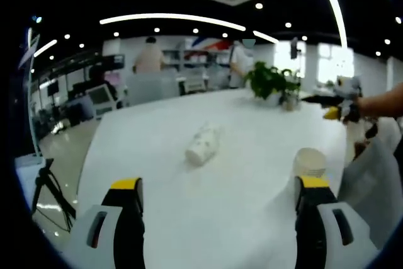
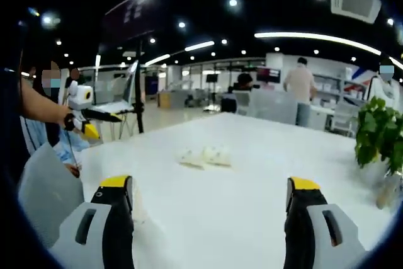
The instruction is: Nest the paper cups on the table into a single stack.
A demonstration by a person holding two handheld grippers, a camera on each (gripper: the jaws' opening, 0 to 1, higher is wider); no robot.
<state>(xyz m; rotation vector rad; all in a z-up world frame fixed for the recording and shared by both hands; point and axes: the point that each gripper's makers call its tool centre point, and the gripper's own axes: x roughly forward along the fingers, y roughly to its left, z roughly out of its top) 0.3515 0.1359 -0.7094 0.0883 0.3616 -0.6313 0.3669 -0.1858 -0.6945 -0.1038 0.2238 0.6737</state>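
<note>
Open-plan office under ceiling lights; the work goes on at a long white surface (image 1: 239,212) with a potted plant (image 1: 272,82) at its far end and people standing well beyond it.

Left tongs (image 1: 217,209): released, jaws spread wide, nothing between them. Ahead of them and slightly toward the left jaw lies a short stack of paper cups (image 1: 203,144) on its side, apart from both jaws. Its long axis runs roughly away from the tongs, tilted a little to the right, with the mouth end appearing to face the tongs; blur prevents certainty on that. Just beyond the right jaw tip stands a single paper cup (image 1: 309,162), upright, mouth up, seemingly apart from the jaw.

Right tongs (image 2: 208,212): released likewise, jaws wide and empty. In the right gripper view the lying cups (image 2: 206,156) sit ahead, about midway between the jaws, long axis crosswise to the tongs, and farther off than they are from the left tongs.

Judgement: stacking is unfinished, the upright cup being separate from the lying group. The left tongs are nearer to both. The upright cup is the closest target, needing a shift toward the right jaw's side before closing.
</note>
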